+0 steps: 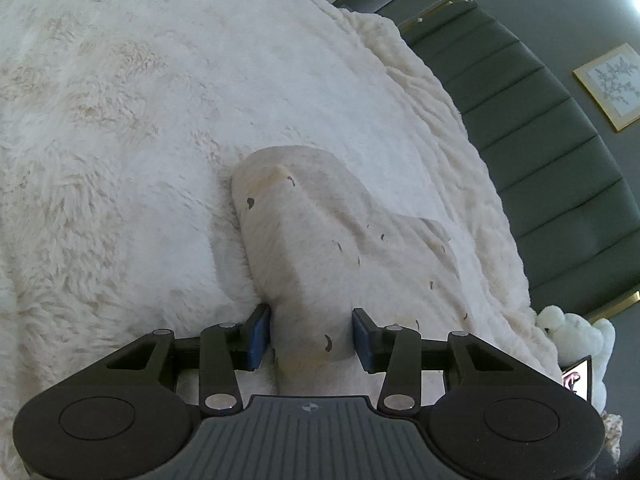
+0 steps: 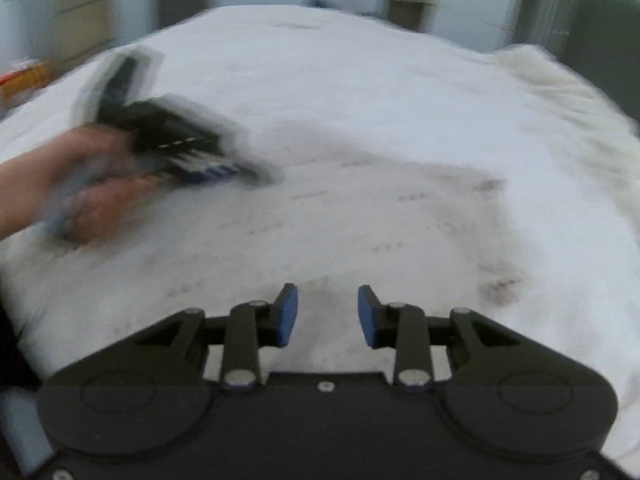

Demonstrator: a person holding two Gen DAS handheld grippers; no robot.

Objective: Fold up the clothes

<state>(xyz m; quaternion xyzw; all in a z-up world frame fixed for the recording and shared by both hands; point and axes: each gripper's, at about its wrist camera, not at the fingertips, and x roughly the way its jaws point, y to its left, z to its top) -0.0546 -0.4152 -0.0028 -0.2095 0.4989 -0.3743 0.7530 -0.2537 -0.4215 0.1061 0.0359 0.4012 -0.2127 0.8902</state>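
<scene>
Left gripper (image 1: 312,338) pinches a raised fold of the cream garment (image 1: 320,240) (small dark marks), which lies on the fluffy white blanket (image 1: 120,120). Right gripper (image 2: 328,314), pads apart, nothing between; view blurred. Person's hand (image 2: 80,200) on the left gripper.

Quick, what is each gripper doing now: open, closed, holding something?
Left gripper: closed on the cream garment.
Right gripper: open, holding nothing.

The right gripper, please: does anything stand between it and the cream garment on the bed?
Nothing visible does. The right gripper hangs open just above the bare garment; the left gripper is well off to the left. The view is blurred.
</scene>
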